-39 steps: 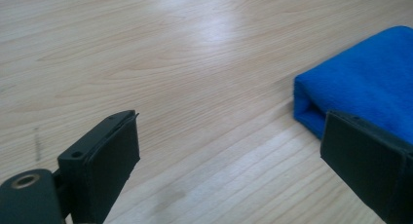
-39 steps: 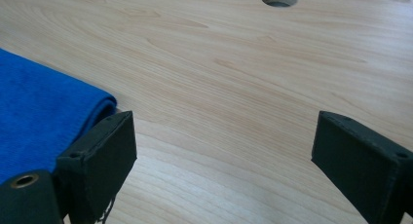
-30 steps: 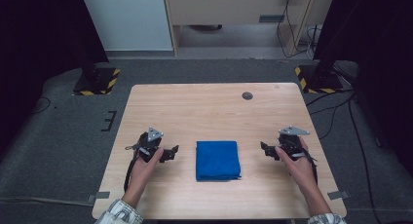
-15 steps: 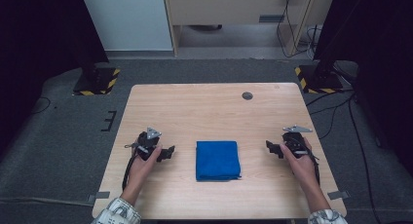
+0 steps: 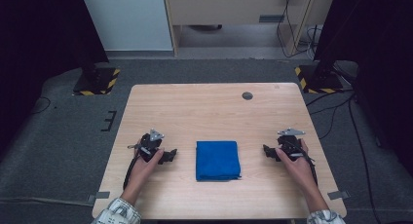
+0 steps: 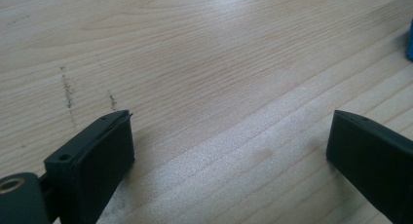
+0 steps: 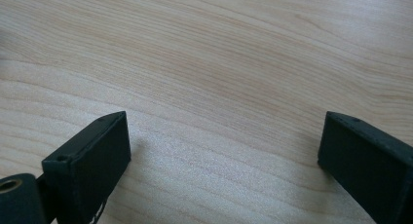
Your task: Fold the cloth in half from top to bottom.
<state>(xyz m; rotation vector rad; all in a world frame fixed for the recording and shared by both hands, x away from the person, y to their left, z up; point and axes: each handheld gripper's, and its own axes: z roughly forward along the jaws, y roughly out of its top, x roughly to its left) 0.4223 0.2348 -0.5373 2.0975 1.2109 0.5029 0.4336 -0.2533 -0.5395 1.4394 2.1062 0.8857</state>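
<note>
A folded blue cloth (image 5: 217,159) lies flat on the wooden table (image 5: 204,112), near its front middle. My left gripper (image 5: 168,156) rests on the table to the cloth's left, held in a hand, jaws pointing toward the cloth. In the left gripper view its jaws stand wide open over bare wood (image 6: 229,131), with a sliver of the blue cloth (image 6: 410,39) at the right edge. My right gripper (image 5: 269,150) sits to the cloth's right, also in a hand. Its own view shows the right gripper (image 7: 224,136) open, with nothing between the fingers.
A small dark round spot (image 5: 247,95) marks the table's far right part. Dark stands with yellow-black striped bases (image 5: 97,80) flank the table on the grey floor. Cables (image 5: 336,112) trail on the right. A pale cabinet (image 5: 234,9) stands behind.
The right gripper has drifted slightly to the right, away from the cloth. The left gripper has barely shifted.
</note>
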